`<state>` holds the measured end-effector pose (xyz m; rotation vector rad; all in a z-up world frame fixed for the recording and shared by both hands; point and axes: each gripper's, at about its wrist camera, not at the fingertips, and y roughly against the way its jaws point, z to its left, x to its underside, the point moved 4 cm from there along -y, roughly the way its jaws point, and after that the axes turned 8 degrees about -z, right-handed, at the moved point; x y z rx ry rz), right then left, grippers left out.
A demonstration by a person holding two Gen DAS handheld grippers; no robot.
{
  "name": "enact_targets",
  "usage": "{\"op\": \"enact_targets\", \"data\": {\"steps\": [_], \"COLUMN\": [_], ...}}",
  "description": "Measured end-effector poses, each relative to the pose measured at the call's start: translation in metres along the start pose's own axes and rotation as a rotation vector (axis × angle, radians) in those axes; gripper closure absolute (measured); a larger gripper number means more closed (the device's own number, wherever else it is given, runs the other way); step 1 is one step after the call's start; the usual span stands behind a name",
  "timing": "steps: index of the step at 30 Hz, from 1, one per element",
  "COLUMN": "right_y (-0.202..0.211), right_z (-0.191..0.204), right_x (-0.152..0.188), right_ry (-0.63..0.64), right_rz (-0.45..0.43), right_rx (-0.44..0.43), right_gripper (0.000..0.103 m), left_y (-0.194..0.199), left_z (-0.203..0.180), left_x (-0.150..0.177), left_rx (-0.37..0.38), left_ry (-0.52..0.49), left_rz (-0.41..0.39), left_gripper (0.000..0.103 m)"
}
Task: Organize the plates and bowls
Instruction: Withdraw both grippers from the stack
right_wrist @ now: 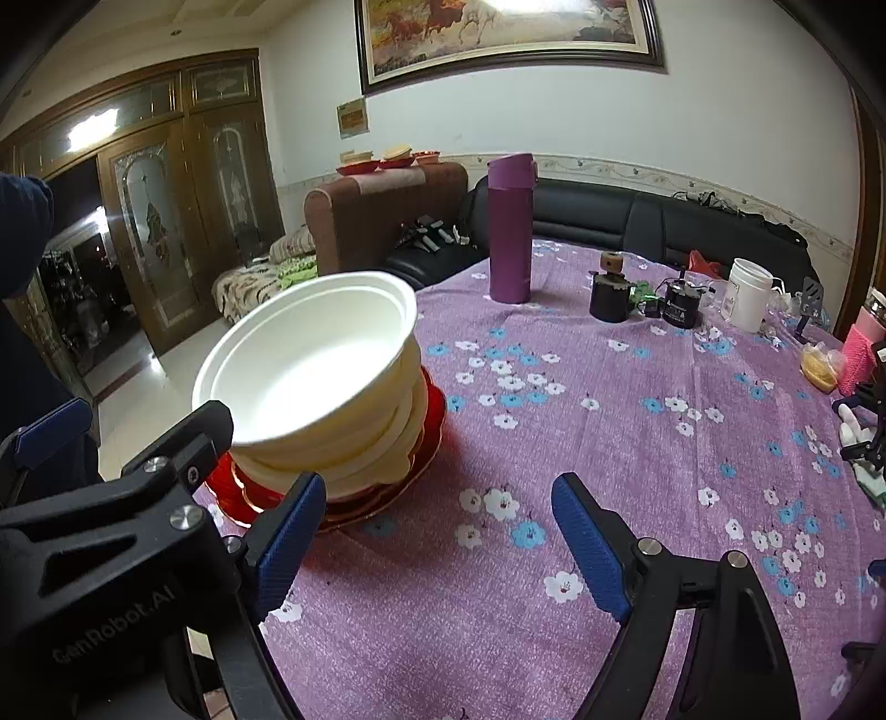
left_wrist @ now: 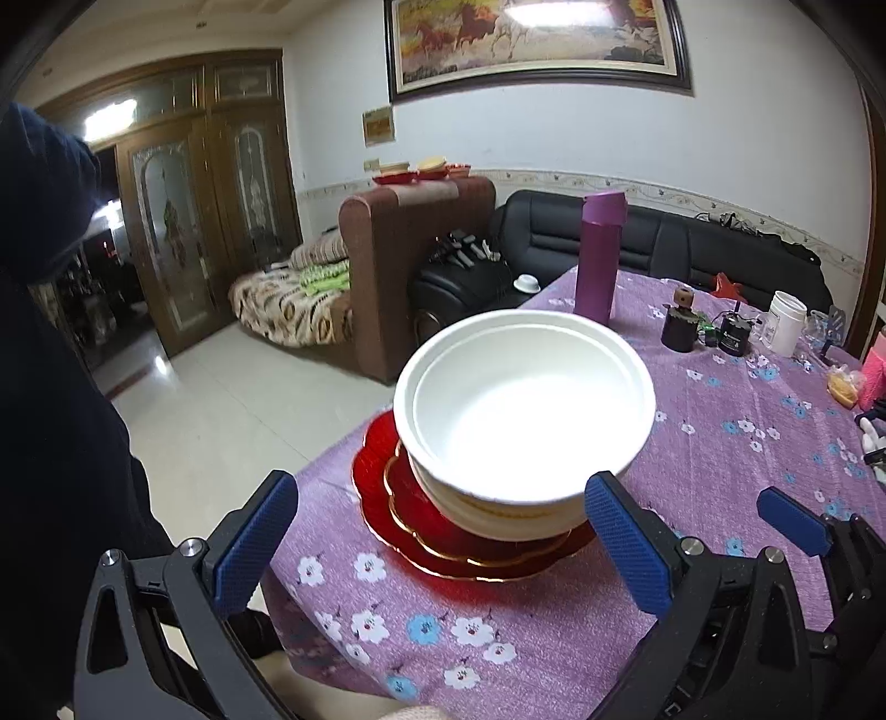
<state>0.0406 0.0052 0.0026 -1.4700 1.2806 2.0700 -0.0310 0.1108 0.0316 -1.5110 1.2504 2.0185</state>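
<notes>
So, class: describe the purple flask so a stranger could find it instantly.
Start at the table with the purple flowered cloth. At its far edge, before the black sofa, stands the purple flask: upright, the tallest thing there.

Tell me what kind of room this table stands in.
Most likely a home living room. A black sofa stands along the wall behind the table, a framed horse painting hangs above it, and carved wooden doors with glass panels stand on the left.

the stack of white bowls (right_wrist: 310,382) on red glass plates (left_wrist: 470,554) blocks the near-left worktop corner. bare purple flowered cloth (right_wrist: 609,443) lies open to its right, up to the tall purple flask (right_wrist: 510,230) and small dark jars (right_wrist: 609,293) behind.
</notes>
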Motion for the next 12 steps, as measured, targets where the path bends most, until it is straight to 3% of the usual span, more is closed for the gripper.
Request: {"op": "enact_targets", "data": {"steps": [12], "right_y": [-0.007], "right_z": [0.01], "right_x": [0.009], "right_ry": [0.027], "right_rz": [0.045], "right_rx": [-0.002], "right_gripper": [0.015], "left_y": [-0.007], "left_z": [0.018], "left_x": [0.002], "left_rx": [-0.055], "left_ry": [0.046], "left_rz": [0.03], "left_gripper": [0.0]}}
